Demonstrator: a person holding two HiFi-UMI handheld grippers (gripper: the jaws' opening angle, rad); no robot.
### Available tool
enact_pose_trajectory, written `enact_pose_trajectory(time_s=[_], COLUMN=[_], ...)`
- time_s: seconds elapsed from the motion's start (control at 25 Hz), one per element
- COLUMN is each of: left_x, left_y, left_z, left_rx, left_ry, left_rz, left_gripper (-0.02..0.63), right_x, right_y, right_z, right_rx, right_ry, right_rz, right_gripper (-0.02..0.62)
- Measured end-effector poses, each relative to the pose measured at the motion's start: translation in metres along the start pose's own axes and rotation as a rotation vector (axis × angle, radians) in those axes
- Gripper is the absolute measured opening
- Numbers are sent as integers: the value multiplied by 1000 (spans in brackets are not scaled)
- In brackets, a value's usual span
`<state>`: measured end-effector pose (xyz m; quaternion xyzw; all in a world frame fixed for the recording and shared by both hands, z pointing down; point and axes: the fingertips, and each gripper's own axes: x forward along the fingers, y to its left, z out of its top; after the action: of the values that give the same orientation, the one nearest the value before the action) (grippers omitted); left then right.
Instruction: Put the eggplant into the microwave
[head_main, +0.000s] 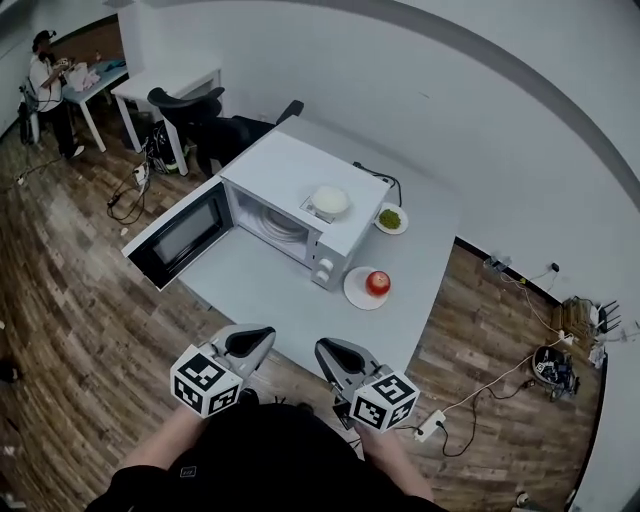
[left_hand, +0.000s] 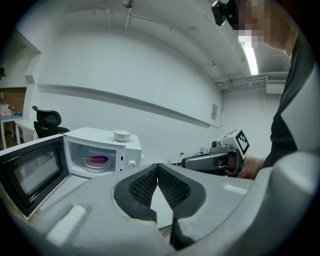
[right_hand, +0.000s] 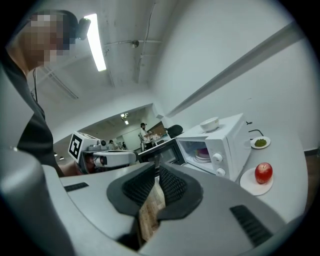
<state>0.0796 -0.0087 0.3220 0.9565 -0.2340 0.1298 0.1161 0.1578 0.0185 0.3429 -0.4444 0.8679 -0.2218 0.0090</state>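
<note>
Purple on a pale plate (left_hand: 95, 166), the eggplant (left_hand: 97, 160) already lies inside the microwave (head_main: 300, 190), whose door (head_main: 183, 236) hangs wide open toward the person's left. The microwave sits on a white table (head_main: 250, 290), with a small white bowl (head_main: 330, 200) on its roof. Just beside its control side an apple (head_main: 378, 283) rests on a saucer (head_main: 355, 292). A little further back a second saucer (head_main: 404, 225) holds something green.

The person stands back from the table's near edge, with both tools held close to the body above the wooden floor (head_main: 80, 300). The left gripper (head_main: 266, 334) has its jaws pressed together with nothing between them. The right gripper (head_main: 324, 346) has its jaws closed to the barest slit, empty, with only floorboards showing through. Both are well apart from the microwave.
</note>
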Motion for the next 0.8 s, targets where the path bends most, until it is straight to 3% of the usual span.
enact_pose_trajectory(time_s=[0.32, 0.52, 0.8], left_x=[-13, -29, -37], left_y=[20, 28, 36], left_z=[29, 36, 41], left_rx=[99, 104, 91], left_ry=[-39, -62, -92], left_rz=[-10, -18, -23], left_gripper=[9, 9, 9], right_x=[13, 21, 21], right_y=[19, 35, 53], right_z=[24, 38, 53], right_rx=[-17, -28, -128], right_ry=[-94, -141, -138], right_rz=[-4, 12, 7], right_gripper=[18, 15, 15])
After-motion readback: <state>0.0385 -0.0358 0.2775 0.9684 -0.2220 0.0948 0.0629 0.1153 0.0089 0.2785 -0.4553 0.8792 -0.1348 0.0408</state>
